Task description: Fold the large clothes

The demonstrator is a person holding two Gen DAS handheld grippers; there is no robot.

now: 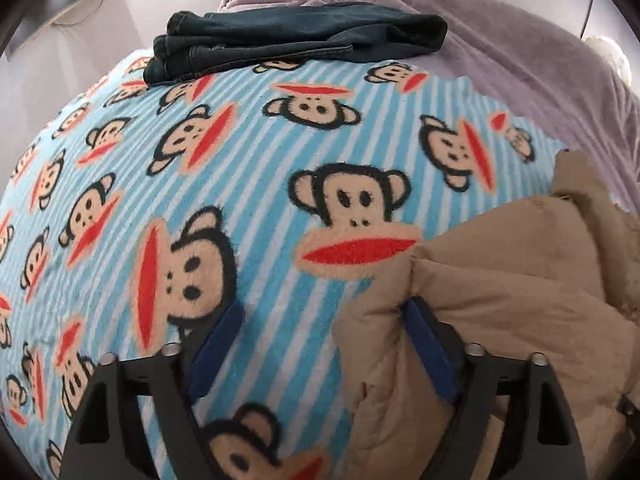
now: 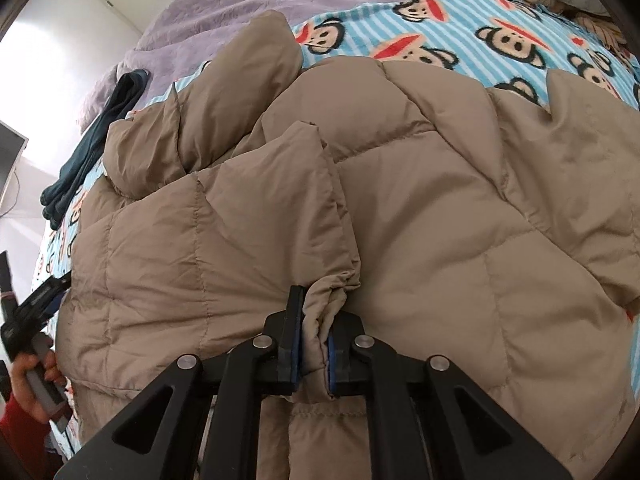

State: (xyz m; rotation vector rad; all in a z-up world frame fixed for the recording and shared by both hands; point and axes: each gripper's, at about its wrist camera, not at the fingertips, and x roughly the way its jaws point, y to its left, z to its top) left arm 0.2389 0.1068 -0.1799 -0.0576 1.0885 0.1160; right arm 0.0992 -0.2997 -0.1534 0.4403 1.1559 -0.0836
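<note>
Right tool (image 2: 314, 344) pinches tan jacket (image 2: 420, 208), its hem cut off.

free: blanket (image 1: 240, 152) middle | blocked: jeans (image 1: 300, 40) far, jacket (image 2: 440, 200) right

Quilted matt jacket (image 2: 420, 208) — fuzzy fleece blanket (image 1: 248, 128).

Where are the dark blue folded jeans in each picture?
Left wrist view: the dark blue folded jeans lie at the top centre, at the far edge of the striped monkey-print blanket.
Right wrist view: the jeans lie at the left edge, beyond the tan puffy quilted jacket.
Shared landmark: the purple fleece blanket behind the jeans.
</note>
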